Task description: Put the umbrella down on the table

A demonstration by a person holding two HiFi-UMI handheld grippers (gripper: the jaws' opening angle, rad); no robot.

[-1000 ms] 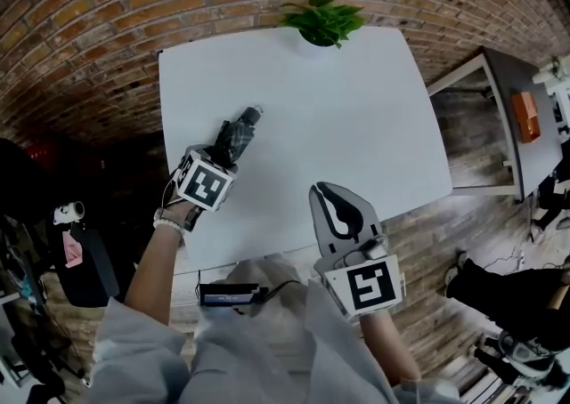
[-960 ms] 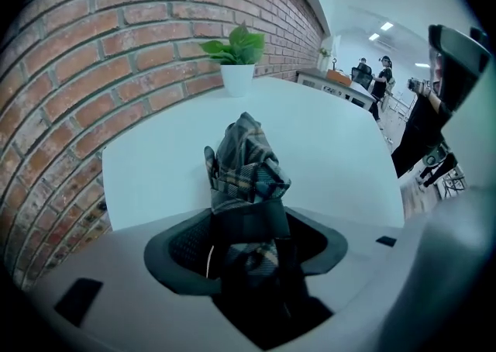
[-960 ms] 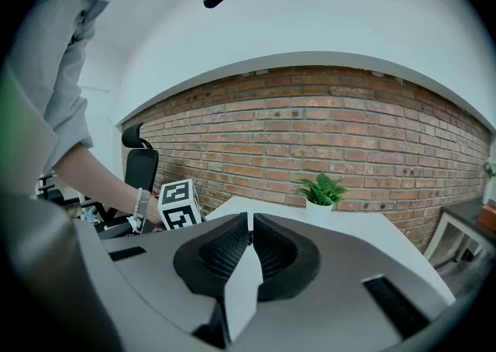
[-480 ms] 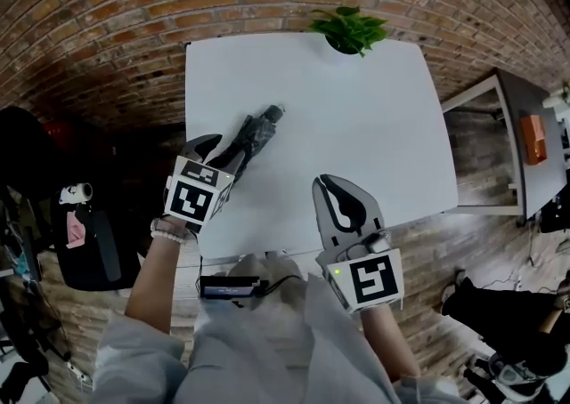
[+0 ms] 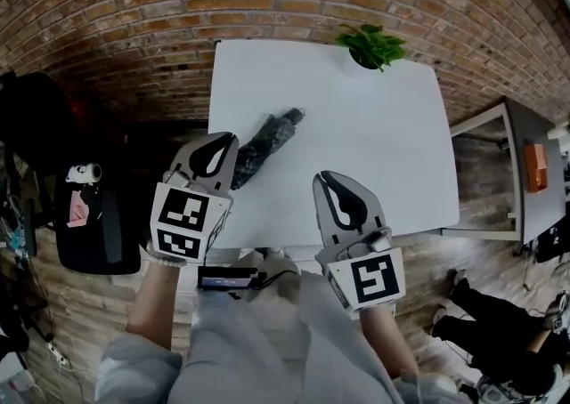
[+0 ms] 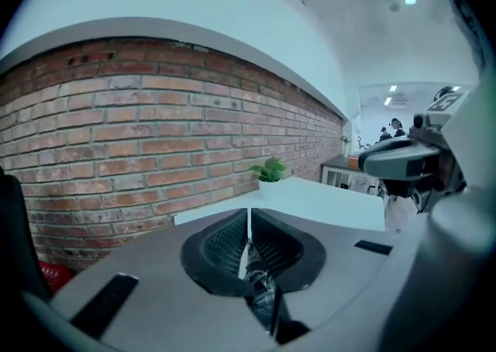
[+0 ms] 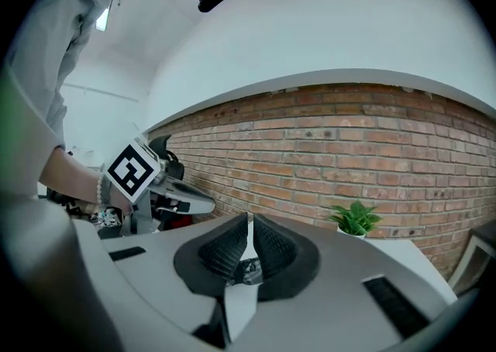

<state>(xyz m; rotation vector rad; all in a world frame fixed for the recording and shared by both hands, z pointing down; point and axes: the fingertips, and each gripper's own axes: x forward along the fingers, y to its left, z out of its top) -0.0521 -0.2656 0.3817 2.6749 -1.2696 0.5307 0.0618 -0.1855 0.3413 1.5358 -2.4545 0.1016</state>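
Observation:
The folded dark umbrella (image 5: 267,146) lies flat on the white table (image 5: 374,135), near its left edge, slanting from the front left to the far right. My left gripper (image 5: 224,138) is shut with nothing in it and hangs above the table's front-left corner, beside the umbrella's near end. In the left gripper view the left gripper (image 6: 248,215) has its pads together and faces the table (image 6: 325,203). My right gripper (image 5: 326,180) is shut and empty over the table's front edge. The right gripper view shows the right gripper (image 7: 249,223) with its pads meeting.
A potted green plant (image 5: 372,44) stands at the table's far edge. A small black device (image 5: 229,278) sits below the front edge. A black chair (image 5: 98,233) stands left. A grey side desk (image 5: 521,171) with an orange item (image 5: 535,142) is right. Brick wall surrounds.
My left gripper has drawn back from the umbrella, risen toward me and closed its jaws. The umbrella stays lying on the table. The right gripper has shifted slightly.

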